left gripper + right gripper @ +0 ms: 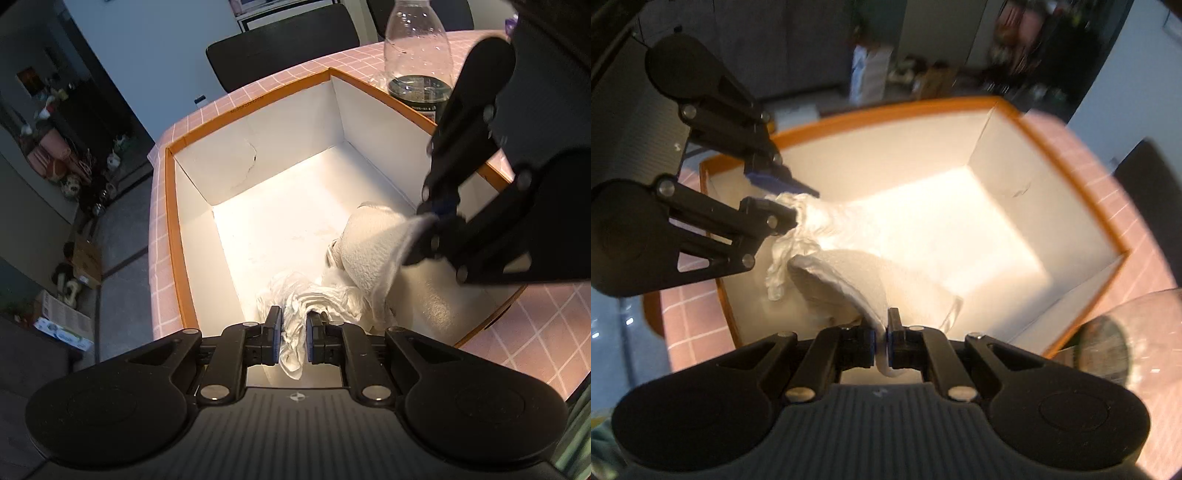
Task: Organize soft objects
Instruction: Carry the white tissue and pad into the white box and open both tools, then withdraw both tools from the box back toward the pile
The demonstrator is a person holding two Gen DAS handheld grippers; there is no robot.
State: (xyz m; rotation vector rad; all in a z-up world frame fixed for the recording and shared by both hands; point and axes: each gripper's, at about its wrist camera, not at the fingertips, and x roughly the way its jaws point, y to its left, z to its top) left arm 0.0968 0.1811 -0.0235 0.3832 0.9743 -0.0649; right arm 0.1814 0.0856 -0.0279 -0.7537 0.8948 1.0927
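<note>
Left to right in the left wrist view: messy floor w/ boxes and clutter off the table edge, then the pink check table w/ a box on it, orange rim, white inside, no lid. Left gripper sits low over the near wall of the box, jaws nearly together and clamped on a crumpled tissue, which bunches up between the pads and spills fwd onto the box floor. Just right of that, touching it, is a white cloth, lying rolled in the near right part of the box. Right gripper comes in from the right side, jaws pinched together on the cloth's corner. Behind the box's far right wall stands a clear bottle, dark liquid at the bottom, and a black chair past the table.

Right wrist view is blurry but same story: cloth edge squeezed between the right pads, tissue in the other gripper at left
</note>
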